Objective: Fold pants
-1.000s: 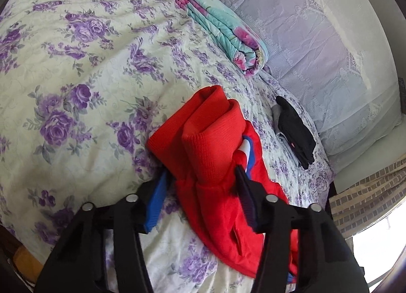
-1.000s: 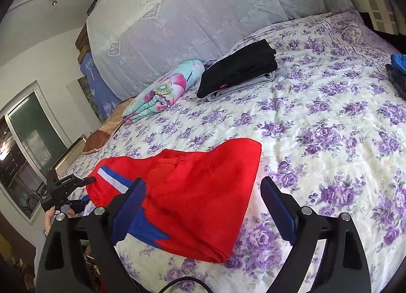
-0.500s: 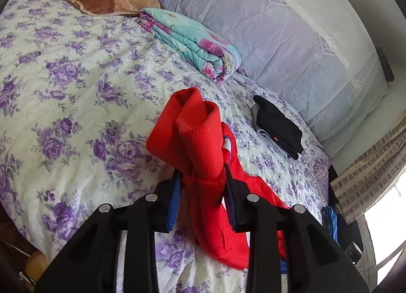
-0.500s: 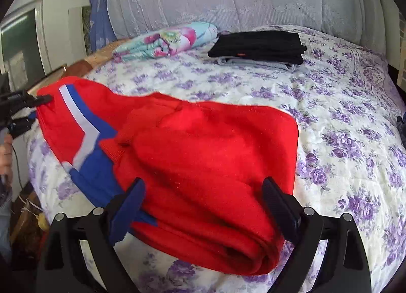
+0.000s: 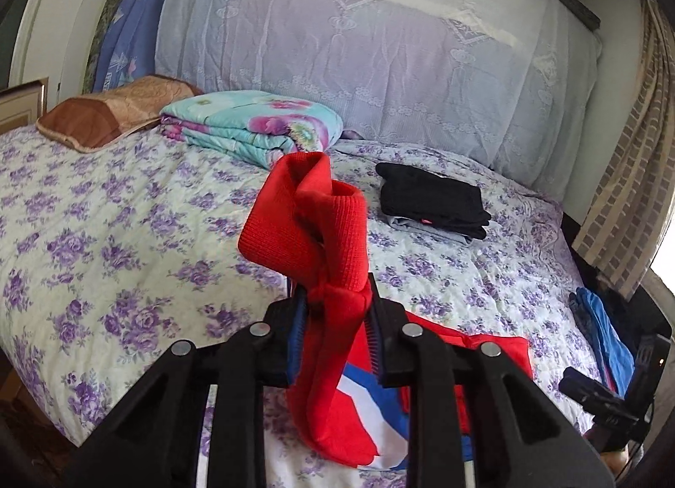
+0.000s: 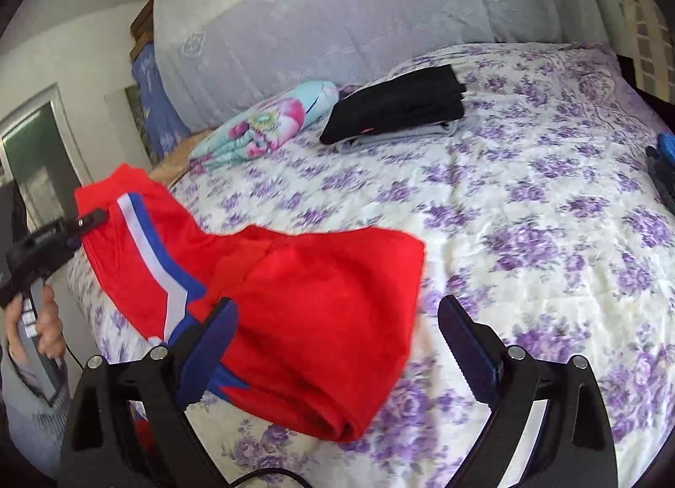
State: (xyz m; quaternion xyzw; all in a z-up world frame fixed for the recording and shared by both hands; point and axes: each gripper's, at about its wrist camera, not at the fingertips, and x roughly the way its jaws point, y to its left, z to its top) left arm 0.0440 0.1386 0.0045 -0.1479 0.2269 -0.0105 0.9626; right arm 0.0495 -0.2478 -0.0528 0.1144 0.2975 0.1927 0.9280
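1. At the far left of my right-hand view, my left hand (image 6: 42, 319) grips the handle of my left claw (image 6: 90, 218), which bites the raised end of the red pants (image 6: 295, 319).
2. Seen from that left claw (image 5: 335, 319) itself, the jaws have just been closing and now pinch the bunched red cloth between the blue pads; the ribbed cuff (image 5: 312, 230) stands up above the fingertips, and the rest hangs down to the bed.
3. The pants lie near the front edge of the floral bedspread (image 6: 527, 234), partly folded, with a white and blue stripe (image 6: 156, 260) running down the lifted leg.
4. My right claw (image 6: 337, 332) hangs over the folded body of the pants, jaws wide, clasping nothing; the left pad sits over the red cloth, the right pad over bare bedspread.
5. Farther back, a folded turquoise flowered blanket (image 6: 270, 125) lies by the covered headboard (image 6: 337, 15).
6. To its right a black folded garment (image 6: 396, 108) rests on a grey one.
7. At the right edge, blue clothing (image 5: 599, 327) lies beside the bed.
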